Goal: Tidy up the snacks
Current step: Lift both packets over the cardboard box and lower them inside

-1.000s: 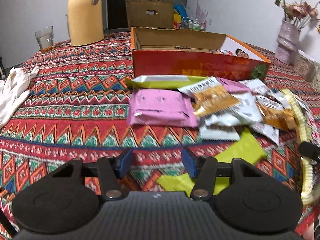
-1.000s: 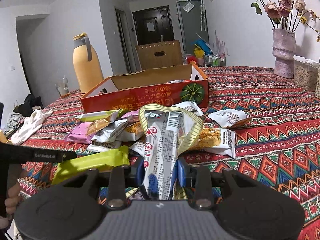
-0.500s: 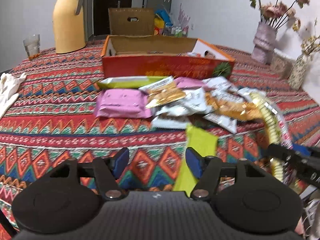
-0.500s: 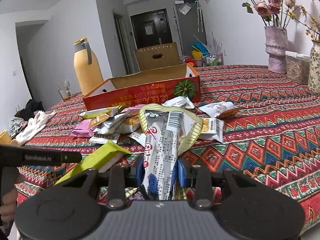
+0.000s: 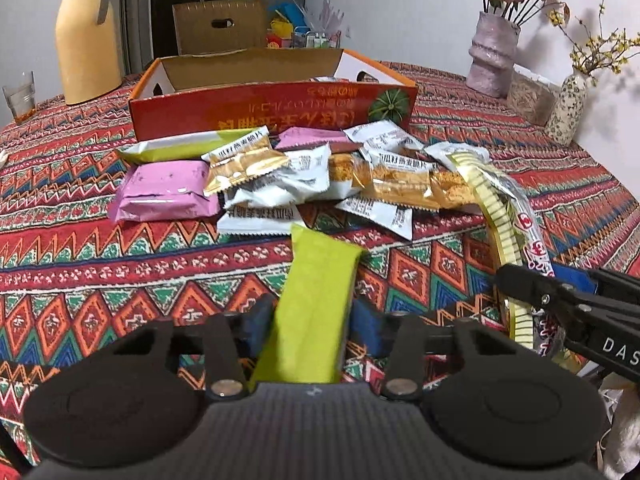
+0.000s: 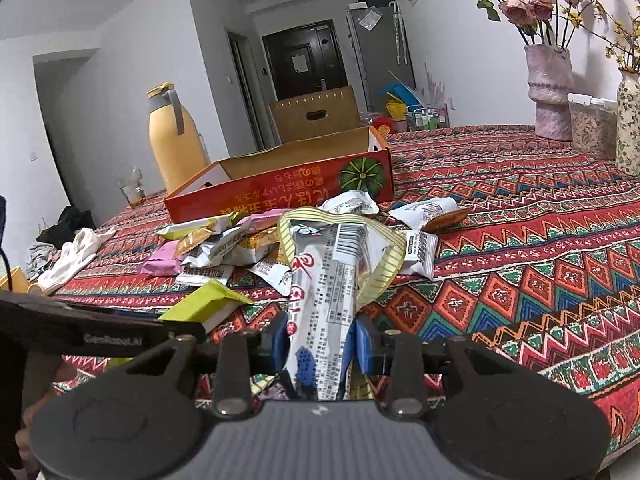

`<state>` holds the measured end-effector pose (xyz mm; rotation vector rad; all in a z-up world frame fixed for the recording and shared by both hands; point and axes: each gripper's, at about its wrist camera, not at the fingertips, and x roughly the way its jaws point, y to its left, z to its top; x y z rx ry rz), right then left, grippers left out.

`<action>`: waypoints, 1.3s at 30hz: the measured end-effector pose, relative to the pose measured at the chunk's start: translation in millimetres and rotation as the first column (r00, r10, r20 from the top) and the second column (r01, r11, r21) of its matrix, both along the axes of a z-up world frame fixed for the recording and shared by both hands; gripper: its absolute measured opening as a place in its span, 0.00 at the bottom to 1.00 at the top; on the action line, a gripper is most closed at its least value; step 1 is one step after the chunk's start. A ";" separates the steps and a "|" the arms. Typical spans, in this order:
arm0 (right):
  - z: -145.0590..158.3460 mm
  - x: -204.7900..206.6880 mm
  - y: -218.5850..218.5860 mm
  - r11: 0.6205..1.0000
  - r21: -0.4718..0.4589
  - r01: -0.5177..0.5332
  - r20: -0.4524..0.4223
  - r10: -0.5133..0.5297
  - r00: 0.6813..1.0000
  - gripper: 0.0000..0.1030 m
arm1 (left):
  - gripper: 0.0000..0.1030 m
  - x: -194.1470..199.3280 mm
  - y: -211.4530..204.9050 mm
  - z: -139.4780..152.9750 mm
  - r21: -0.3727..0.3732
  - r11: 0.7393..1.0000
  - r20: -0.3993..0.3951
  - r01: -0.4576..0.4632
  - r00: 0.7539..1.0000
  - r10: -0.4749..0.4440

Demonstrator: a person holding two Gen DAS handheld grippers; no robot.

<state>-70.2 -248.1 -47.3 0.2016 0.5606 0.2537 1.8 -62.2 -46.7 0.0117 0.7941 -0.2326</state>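
A lime-green snack packet [image 5: 320, 280] lies lengthwise between the blue pads of my left gripper [image 5: 312, 320]. Its jaws are closing and the pads touch the packet's two sides. The same packet [image 6: 204, 304] shows at the left of the right wrist view, beside the left gripper's black arm. My right gripper [image 6: 320, 340] is shut on a long silver packet with a yellow striped edge [image 6: 336, 272], seen too as the silver packet [image 5: 504, 216]. A heap of loose snacks [image 5: 280, 176] lies before the open orange box [image 5: 260, 112], with a pink packet [image 5: 164, 188] at its left.
A yellow thermos jug [image 5: 86, 36] and a glass [image 5: 18, 96] stand at the back left. Two vases [image 5: 492, 56] [image 5: 568, 104] and a lidded tub stand at the back right. White cloth [image 6: 76, 256] lies at the table's left edge. The patterned tablecloth's near edge is close.
My left gripper has swung right over the lime-green packet, opened wider, then closed on it. The right gripper has kept its grip on the silver packet and drawn back slightly.
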 end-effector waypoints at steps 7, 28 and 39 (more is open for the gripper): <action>1.4 -1.1 2.0 1.000 -0.008 -0.018 0.004 0.018 1.000 0.33 | 0.34 -7.7 0.7 3.3 -0.013 1.000 0.017 -0.003 1.000 0.003; 27.8 -1.2 13.6 0.999 -0.054 -0.003 0.083 0.007 0.997 0.33 | 0.34 -26.6 22.2 46.0 -0.053 0.998 0.145 -0.031 0.989 0.038; 54.5 41.8 22.6 0.998 -0.057 -0.011 0.126 0.018 0.992 0.33 | 0.34 8.6 29.7 85.1 -0.075 0.995 0.220 -0.068 0.972 0.083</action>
